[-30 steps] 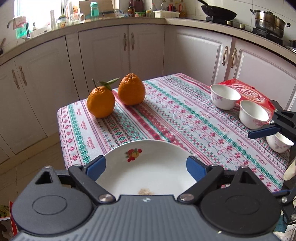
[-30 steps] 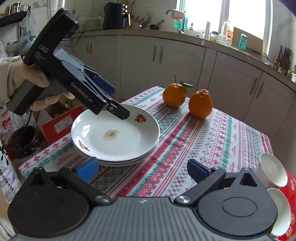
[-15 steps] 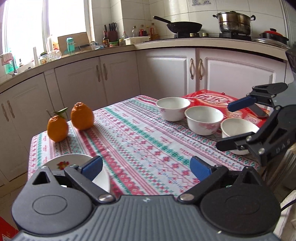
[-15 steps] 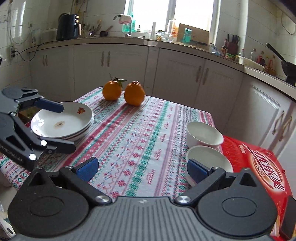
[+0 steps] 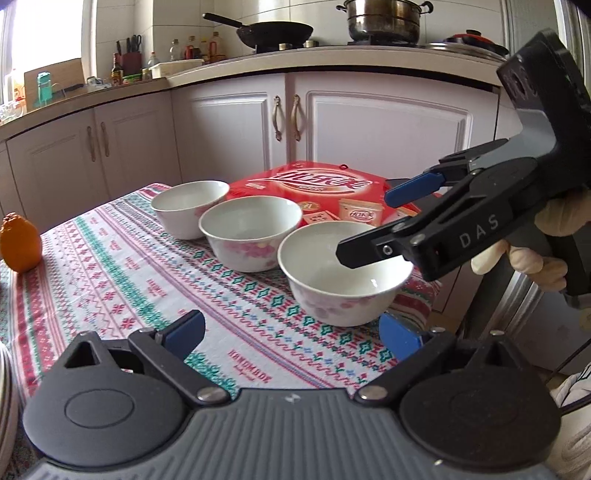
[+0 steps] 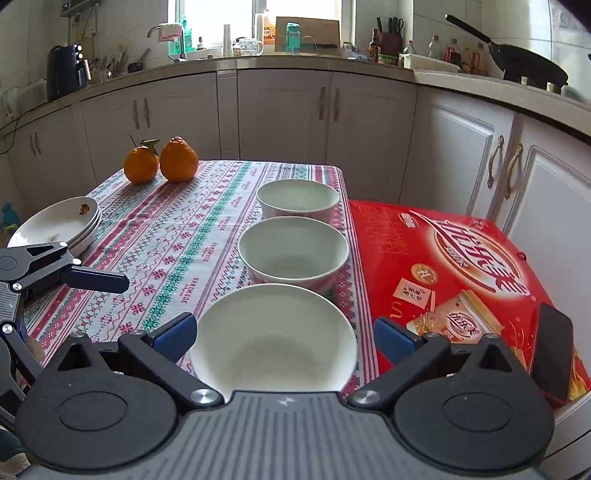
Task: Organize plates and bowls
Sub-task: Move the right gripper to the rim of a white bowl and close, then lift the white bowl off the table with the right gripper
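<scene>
Over table's right edge: right gripper [image 6: 282, 338] jaws wide, empty, straddling nearest bowl [image 6: 273, 339] | left gripper [image 5: 291, 332] also wide, empty, beside it | three bowls in row along right edge beside red box [image 6: 454, 266], plates [image 6: 59, 225] stacked at left edge | advice: pinch the rim, lift, nest into middle bowl [image 6: 293, 251]

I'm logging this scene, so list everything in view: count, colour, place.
bowls: three, white, in a row beside the box
plates: one stack, white, table's left edge
oranges: two, orange, far corner
box: one, red, right of the bowls
tablecloth: one, patterned, covering the table
wok: one, black, on the stove
pot: one, steel, on the stove
left gripper: open, nothing held
right gripper: open, around the nearest bowl
</scene>
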Motion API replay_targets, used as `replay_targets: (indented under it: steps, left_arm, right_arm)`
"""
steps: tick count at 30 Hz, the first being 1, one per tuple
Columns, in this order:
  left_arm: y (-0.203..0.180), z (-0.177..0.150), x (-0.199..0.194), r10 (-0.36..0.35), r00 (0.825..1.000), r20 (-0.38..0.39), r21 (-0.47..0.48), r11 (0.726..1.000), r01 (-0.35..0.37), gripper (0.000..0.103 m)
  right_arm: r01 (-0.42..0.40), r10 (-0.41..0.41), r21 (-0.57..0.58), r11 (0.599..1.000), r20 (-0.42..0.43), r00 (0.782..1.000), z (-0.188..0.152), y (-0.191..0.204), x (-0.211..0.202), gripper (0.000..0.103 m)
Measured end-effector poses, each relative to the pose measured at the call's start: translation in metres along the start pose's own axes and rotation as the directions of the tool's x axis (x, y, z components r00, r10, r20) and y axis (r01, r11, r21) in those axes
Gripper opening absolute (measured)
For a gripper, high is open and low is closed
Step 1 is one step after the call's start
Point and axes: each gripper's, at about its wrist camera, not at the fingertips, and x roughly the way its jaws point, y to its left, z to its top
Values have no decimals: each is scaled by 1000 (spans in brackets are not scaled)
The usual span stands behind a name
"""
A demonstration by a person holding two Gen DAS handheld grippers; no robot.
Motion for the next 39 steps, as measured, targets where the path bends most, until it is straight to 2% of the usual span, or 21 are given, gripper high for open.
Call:
replay_targets:
  steps: [9,15,19,23,26,31,39]
  left_arm:
    - [-21,6,37,-52,999,-17,27,998,52,99]
    - [-25,6,44,-67,998,-17,29,997,67,97]
    - [-26,6,46,-77,997,-19,26,997,77,93]
    - [-25,6,46,-83,996,-17,17,996,83,88]
    - [-27,6,44,-87,996,-7,19,996,87,88]
    - [-23,6,43,-92,996,-3,1,996,92,84]
    - [-21,7,44,-95,995,-4,1,995,95,84]
  right_arm:
    - [-96,100,76,992,-56,993,-7,-27,18,102]
    - [-139,146,90,986,-74,986,-6,-32,30,97]
    - [-183,196,136,974,-93,976,-5,-40,37,84]
    - [-214,236,196,957,-96,967,-4,-50,39,78]
    - [-217,239,194,957,-99,966,-3,-51,39,74]
    - [-214,236,188,958,-104,966,-3,-50,40,74]
    - [-205,226,173,963,-113,968,-2,-46,40,74]
